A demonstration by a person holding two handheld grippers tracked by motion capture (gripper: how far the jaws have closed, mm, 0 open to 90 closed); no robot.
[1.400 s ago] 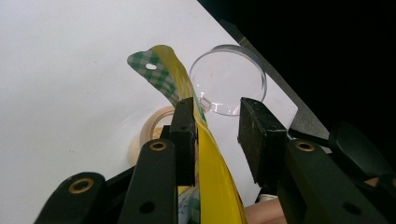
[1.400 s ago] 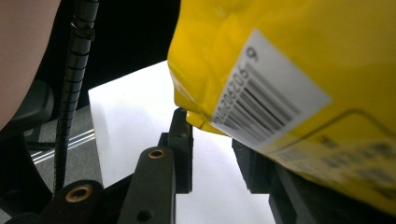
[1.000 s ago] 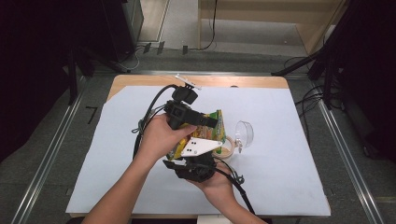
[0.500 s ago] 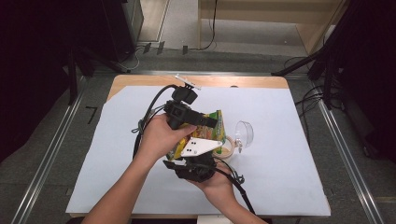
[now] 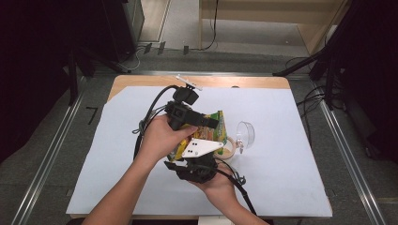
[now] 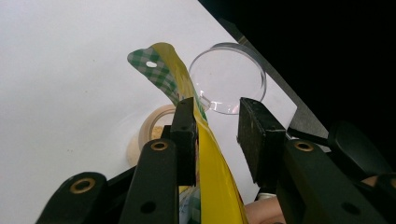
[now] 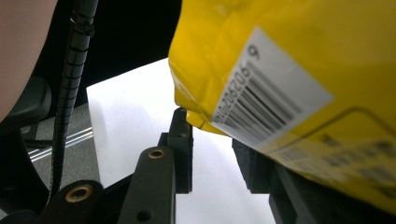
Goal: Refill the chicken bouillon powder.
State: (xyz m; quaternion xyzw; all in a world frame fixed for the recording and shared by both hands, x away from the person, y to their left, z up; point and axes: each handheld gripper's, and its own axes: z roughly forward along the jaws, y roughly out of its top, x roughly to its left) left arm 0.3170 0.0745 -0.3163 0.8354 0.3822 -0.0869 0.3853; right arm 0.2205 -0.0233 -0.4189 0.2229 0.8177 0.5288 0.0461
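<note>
One yellow plastic snack pouch with a green checked top (image 5: pixel 212 132), one clear round plastic lid (image 5: pixel 246 133) just right of it, and one round beige container (image 5: pixel 227 150) under the pouch sit mid-table on the white sheet (image 5: pixel 291 178). Nothing has shifted since the earlier frames. The left gripper (image 6: pixel 215 122) comes from the far side, its jaws apart with one pad against the pouch (whether it grips, I cannot tell). The right gripper (image 7: pixel 212 149), near side, has the pouch's lower corner between its jaws; clamping cannot be told.
</note>
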